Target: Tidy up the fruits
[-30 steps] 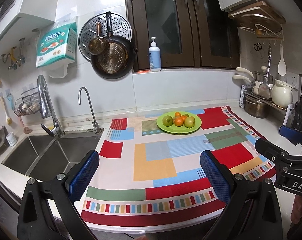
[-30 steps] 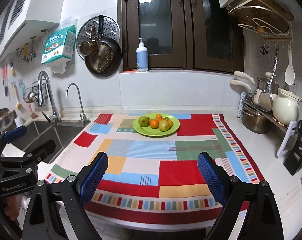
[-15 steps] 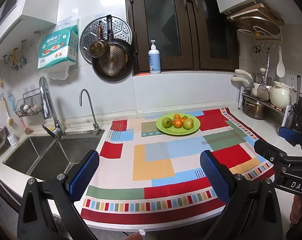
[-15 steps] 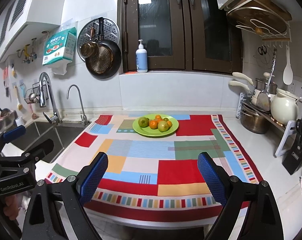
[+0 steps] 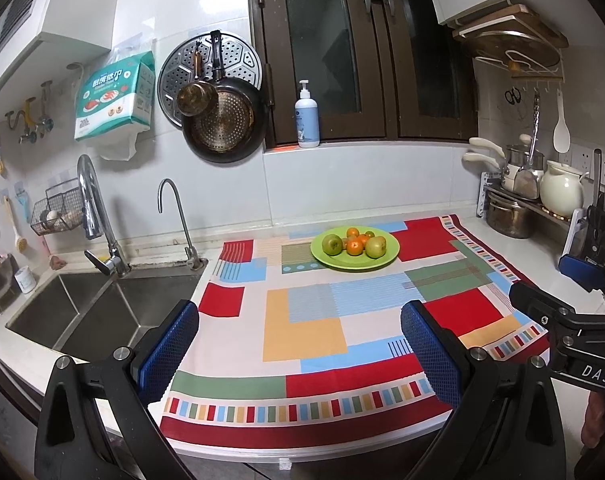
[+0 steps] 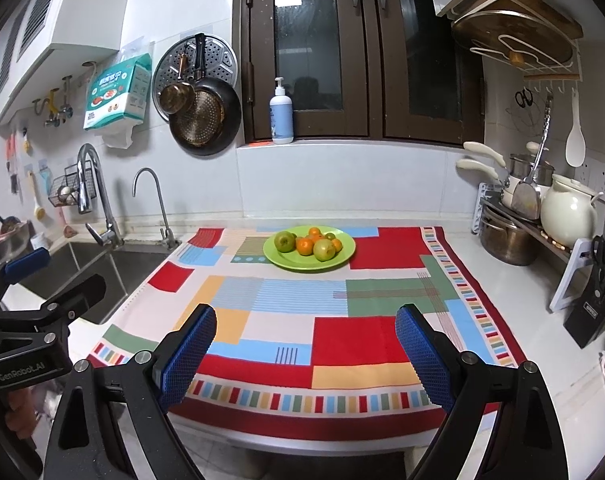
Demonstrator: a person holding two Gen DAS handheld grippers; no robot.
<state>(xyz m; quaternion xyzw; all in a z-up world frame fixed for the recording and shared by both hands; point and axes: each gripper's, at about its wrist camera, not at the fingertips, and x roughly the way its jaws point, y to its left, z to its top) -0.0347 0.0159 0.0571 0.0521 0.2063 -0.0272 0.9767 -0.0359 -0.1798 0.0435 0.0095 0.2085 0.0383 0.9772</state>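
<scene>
A green plate (image 5: 390,254) (image 6: 344,258) sits at the far side of a patchwork cloth (image 5: 302,320) (image 6: 302,304). On it lie two green apples (image 5: 332,244) (image 6: 285,241) and several small oranges (image 5: 355,246) (image 6: 305,246). My left gripper (image 5: 298,320) stands open over the near edge of the cloth, nothing between its blue pads, well short of the plate. My right gripper (image 6: 305,320) is open and empty too, at a like distance. Each gripper shows at the edge of the other's view.
A double sink (image 5: 82,312) with two taps (image 5: 98,216) lies left of the cloth. Pots, a white kettle (image 6: 568,216) and a knife block (image 6: 596,300) line the right counter. A pan (image 5: 222,124) hangs on the back wall; a soap bottle (image 5: 307,118) stands on the sill.
Both views have tilted slightly, so the plate sits a little lower in the picture. Nothing on the counter has moved and both grippers keep the same wide opening.
</scene>
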